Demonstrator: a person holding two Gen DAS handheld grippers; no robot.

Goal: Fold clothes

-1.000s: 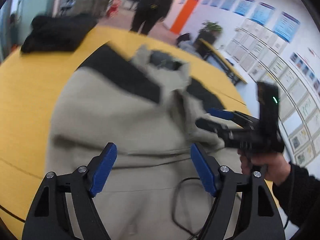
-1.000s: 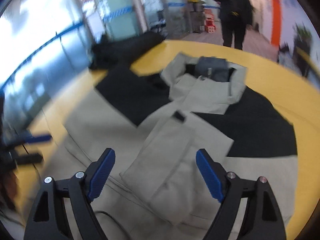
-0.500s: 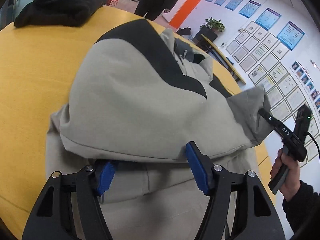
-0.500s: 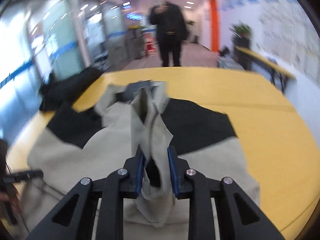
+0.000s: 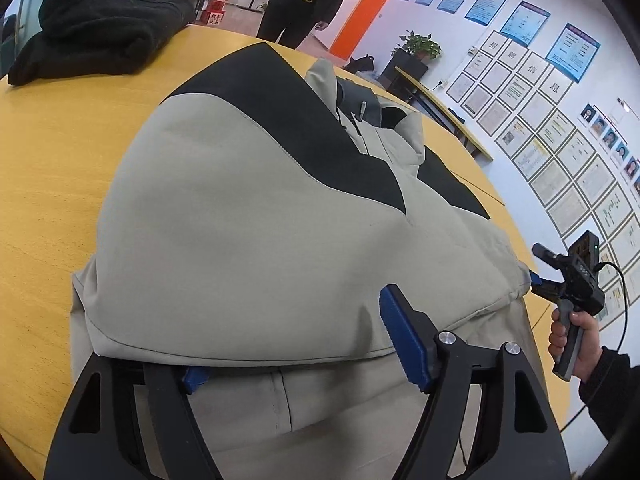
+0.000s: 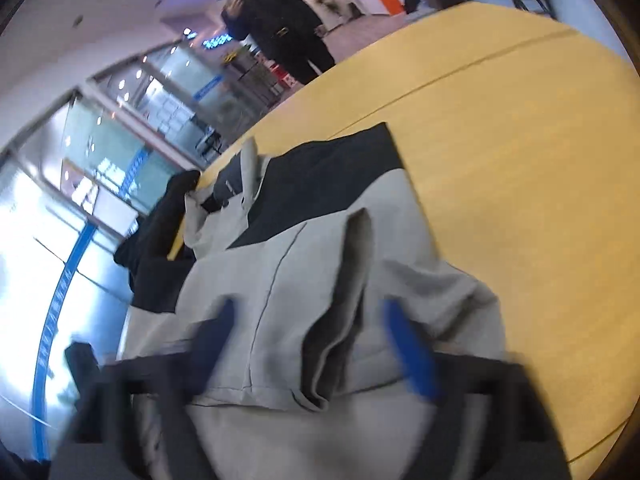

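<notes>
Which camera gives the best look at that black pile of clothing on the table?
The left wrist view: the black pile sits sharp and whole on the yellow table. In the right wrist view it is a blurred dark strip partly behind the jacket.

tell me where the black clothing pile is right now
In the left wrist view, the black clothing pile sits at top left on the yellow table, beyond the grey-and-black jacket.

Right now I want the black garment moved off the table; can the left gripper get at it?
Probably yes: the left gripper is open, and bare table lies between it and the black garment, though jacket fabric drapes one finger.
</notes>
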